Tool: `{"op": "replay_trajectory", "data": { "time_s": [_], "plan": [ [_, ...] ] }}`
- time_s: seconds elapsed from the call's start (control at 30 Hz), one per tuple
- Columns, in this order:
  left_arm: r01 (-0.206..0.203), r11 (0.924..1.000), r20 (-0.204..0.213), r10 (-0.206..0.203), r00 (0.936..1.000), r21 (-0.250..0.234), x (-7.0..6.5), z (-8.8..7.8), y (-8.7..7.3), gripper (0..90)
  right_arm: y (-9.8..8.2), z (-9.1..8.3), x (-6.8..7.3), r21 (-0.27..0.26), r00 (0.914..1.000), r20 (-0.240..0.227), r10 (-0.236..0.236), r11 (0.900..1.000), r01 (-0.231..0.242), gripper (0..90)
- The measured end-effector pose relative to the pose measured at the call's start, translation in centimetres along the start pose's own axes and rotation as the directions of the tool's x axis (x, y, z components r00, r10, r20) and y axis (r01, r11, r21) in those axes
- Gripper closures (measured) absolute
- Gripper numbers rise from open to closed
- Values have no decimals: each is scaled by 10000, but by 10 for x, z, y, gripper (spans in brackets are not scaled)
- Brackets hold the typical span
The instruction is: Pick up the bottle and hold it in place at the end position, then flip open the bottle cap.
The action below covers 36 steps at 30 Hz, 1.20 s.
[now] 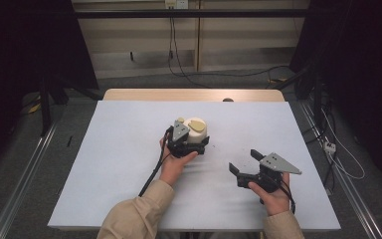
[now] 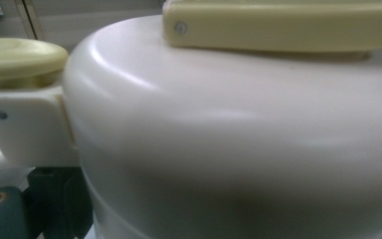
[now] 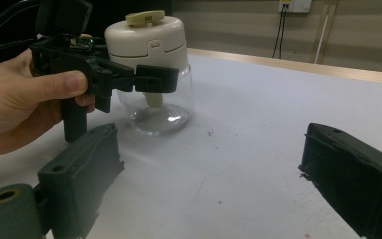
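The jar stands upright, lid up, gripped by the left claw; the right claw gapes empty.

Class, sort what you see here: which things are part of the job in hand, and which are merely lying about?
Part of the job:
- jar, clear glass with a cream lid
- left gripper, jaws about the jar
- right gripper, open, nearby

Lying about:
- loose cables on the floor
- wall socket

Cream jar lid blurred, cut off by right and bottom edges in left gripper view. Left gripper hides jar's glass body in high view; grip there unclear.
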<state>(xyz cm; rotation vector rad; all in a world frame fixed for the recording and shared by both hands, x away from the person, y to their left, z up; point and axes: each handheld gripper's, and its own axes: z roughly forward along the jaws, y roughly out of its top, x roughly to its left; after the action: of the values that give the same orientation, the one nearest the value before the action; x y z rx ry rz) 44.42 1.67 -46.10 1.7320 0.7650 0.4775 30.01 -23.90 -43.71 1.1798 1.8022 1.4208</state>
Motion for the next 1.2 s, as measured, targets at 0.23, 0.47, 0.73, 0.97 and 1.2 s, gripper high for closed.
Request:
{"op": "replay_trajectory", "data": {
  "time_s": [0.23,0.47,0.73,0.97,1.2],
  "plan": [
    [-49,10000,-31,49,10000,26,0,0,0,51,6,9,0,-15,9997,-129,225,9997,-225,78],
    [-126,9999,-64,126,9999,44,0,0,0,51,11,13,-1,38,9995,-85,291,9996,-290,77],
    [-110,9999,-69,110,9999,41,-1,0,0,51,15,21,2,270,9997,-151,210,9994,-206,82],
    [-119,9999,-81,119,9999,49,-1,0,0,51,21,29,4,261,9994,-306,183,9995,-175,83],
    [-53,10000,-70,53,10000,50,-1,0,0,51,24,35,5,352,9991,-414,125,9993,-111,92]
  ]
}}
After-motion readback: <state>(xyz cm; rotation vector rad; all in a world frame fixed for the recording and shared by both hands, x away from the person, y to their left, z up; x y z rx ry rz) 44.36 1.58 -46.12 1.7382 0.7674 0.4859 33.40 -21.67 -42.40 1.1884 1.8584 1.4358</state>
